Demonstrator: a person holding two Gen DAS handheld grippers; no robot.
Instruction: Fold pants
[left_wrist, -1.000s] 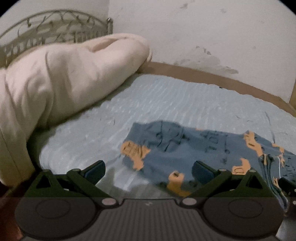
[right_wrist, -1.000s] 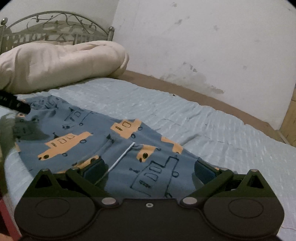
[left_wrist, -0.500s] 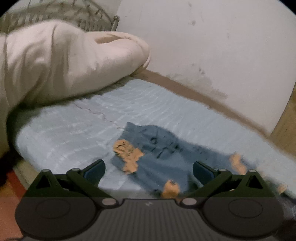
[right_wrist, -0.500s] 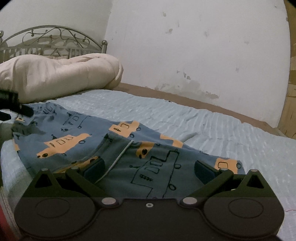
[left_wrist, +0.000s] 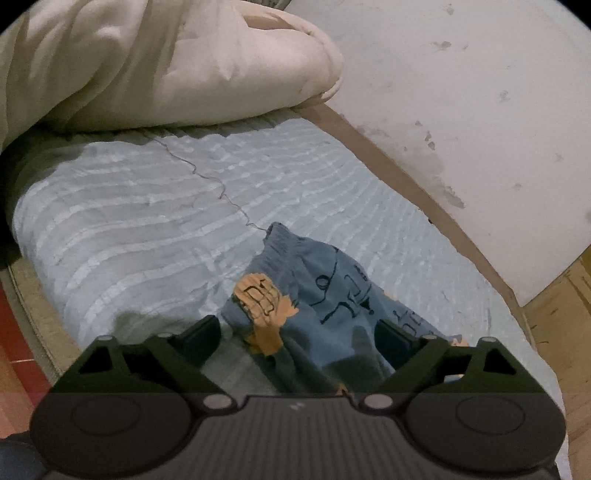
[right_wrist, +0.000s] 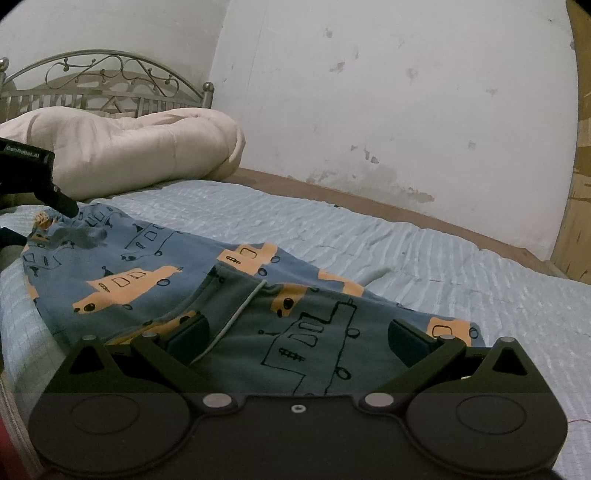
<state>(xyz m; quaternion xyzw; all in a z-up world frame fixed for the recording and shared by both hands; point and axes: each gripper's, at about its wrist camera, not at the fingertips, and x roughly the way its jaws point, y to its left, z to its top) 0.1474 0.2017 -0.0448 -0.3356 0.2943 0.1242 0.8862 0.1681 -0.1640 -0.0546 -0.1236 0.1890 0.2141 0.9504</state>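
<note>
Blue pants (right_wrist: 207, 266) with orange vehicle prints lie spread on the light blue bedsheet (right_wrist: 369, 236). My right gripper (right_wrist: 299, 336) is open, its jaws wide apart over the waistband end with the white drawstring (right_wrist: 240, 306). My left gripper (left_wrist: 297, 332) is open, just above the bunched leg end of the pants (left_wrist: 306, 291) near the bed's front edge. The left gripper also shows at the left edge of the right wrist view (right_wrist: 44, 188), over the leg end.
A large cream duvet (left_wrist: 166, 62) is piled at the head of the bed, in front of a metal headboard (right_wrist: 103, 85). A white wall (right_wrist: 388, 92) runs along the far side. Red floor (left_wrist: 14, 332) lies beyond the bed's left edge.
My left gripper has swung left and closer to the leg end of the pants. My right gripper has lowered a little at the waistband. Both stay open.
</note>
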